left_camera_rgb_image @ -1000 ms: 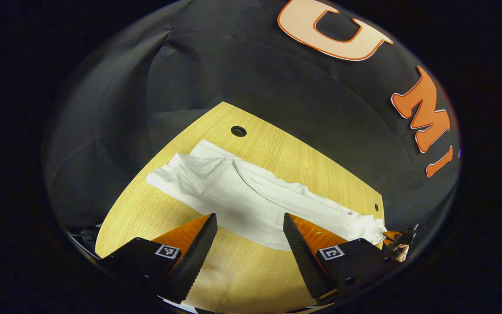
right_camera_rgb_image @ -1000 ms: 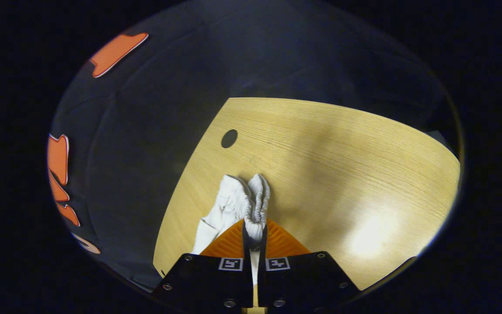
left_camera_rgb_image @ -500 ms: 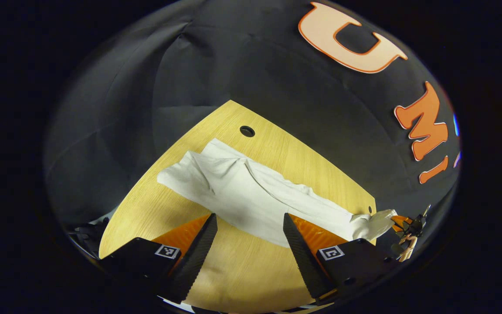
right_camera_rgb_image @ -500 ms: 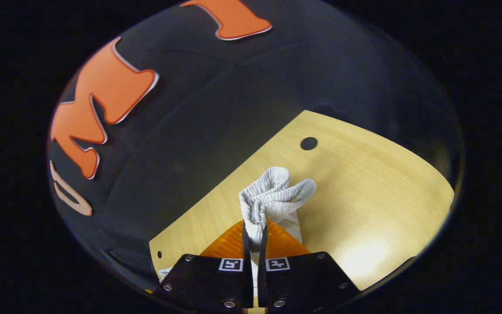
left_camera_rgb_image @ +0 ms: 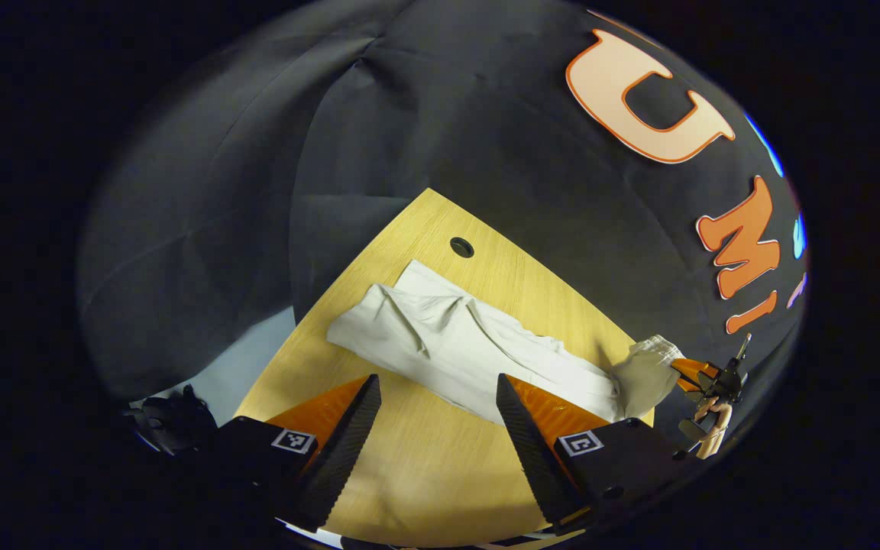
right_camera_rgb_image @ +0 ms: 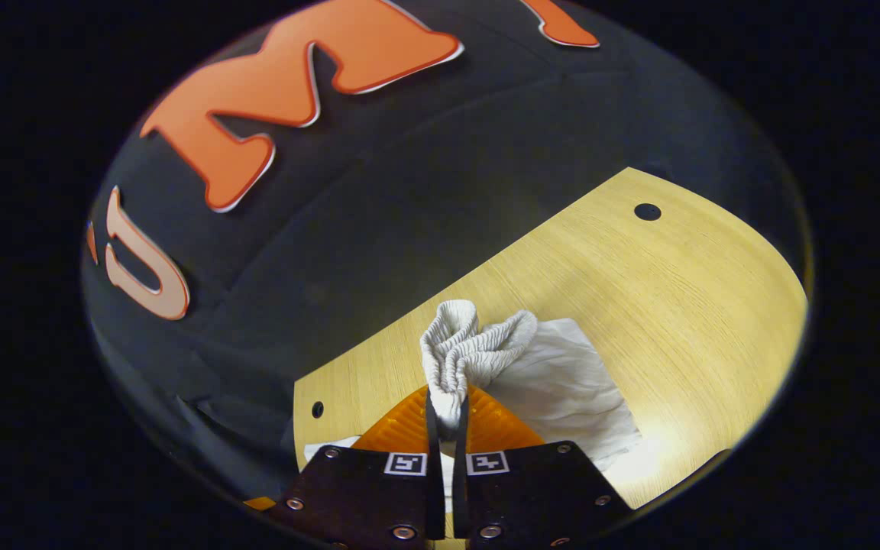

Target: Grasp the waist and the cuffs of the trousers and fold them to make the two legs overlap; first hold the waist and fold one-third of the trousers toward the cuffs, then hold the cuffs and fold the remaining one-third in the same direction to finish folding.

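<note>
Two claws were at work over a pale wooden surface [left_camera_rgb_image: 425, 473] in the booth. The right claw [right_camera_rgb_image: 445, 416] was clenched on the gathered, ribbed waist [right_camera_rgb_image: 464, 353] of the white trousers [left_camera_rgb_image: 470, 355], both fingers pressing the bunched elastic between them, and the cloth was lifted off the wood at that end. In the left gripper view the same claw [left_camera_rgb_image: 703, 378] showed far off at the surface's right edge, with a hand [left_camera_rgb_image: 711, 431] behind it and the raised waist end [left_camera_rgb_image: 642, 370] hanging from it. The rest of the trousers lay flat and stretched across the surface (the cuffs [left_camera_rgb_image: 379, 321] toward the far left corner, near a round hole [left_camera_rgb_image: 461, 247] in the wood). The left claw [left_camera_rgb_image: 436, 428] was released, its fingers spread wide apart and holding nothing, hovering above bare wood just in front of the trousers' near edge.
</note>
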`<action>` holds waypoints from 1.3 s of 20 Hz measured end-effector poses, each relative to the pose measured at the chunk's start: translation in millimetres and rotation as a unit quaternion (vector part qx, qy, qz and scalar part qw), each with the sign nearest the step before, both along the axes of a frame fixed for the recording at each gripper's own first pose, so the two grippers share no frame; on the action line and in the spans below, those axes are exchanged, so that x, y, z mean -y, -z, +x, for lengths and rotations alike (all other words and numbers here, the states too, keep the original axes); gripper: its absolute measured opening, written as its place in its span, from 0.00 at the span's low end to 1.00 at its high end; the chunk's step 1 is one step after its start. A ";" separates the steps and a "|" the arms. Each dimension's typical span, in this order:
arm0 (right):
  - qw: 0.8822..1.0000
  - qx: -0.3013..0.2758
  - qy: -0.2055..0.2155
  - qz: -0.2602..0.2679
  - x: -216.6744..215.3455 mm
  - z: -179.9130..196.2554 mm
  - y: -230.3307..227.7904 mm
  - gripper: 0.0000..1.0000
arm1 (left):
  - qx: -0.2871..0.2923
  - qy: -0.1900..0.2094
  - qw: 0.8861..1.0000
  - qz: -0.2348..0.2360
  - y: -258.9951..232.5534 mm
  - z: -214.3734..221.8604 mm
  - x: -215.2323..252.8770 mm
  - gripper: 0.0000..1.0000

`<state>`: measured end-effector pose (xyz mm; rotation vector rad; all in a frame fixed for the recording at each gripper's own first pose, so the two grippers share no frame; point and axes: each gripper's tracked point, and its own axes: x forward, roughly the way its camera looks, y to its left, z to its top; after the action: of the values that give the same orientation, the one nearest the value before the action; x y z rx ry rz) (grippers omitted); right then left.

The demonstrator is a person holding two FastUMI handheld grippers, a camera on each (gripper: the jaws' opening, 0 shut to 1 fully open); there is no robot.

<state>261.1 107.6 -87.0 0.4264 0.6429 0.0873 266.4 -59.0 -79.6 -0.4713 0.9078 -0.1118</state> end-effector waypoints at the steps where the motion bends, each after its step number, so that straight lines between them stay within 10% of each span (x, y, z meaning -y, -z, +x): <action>1: 1.000 0.003 -0.007 -0.005 -4.2 0.8 1.4 0.04 | 0.001 0.003 1.000 0.016 1.2 -0.2 -4.4 1.00; 12: 0.992 -0.077 -0.095 -0.030 -40.0 -18.7 58.8 0.05 | -0.012 -0.001 1.000 0.010 4.3 0.0 -12.3 1.00; 18: 0.983 -0.110 -0.140 -0.037 -41.8 -21.1 69.9 0.23 | -0.029 -0.010 0.999 -0.022 5.1 -4.0 -5.9 1.00; 22: 0.980 -0.123 -0.155 -0.038 -30.4 -29.2 78.4 1.00 | -0.047 -0.026 0.997 -0.057 4.2 -6.1 -1.9 1.00; 26: 0.979 -0.131 -0.153 -0.033 -17.3 -42.9 79.4 0.99 | -0.077 -0.056 0.989 -0.116 0.4 -9.5 2.3 1.00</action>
<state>218.1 124.9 -166.4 0.2734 0.9657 0.3049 256.9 -61.4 -80.0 -0.7537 1.0227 -0.0799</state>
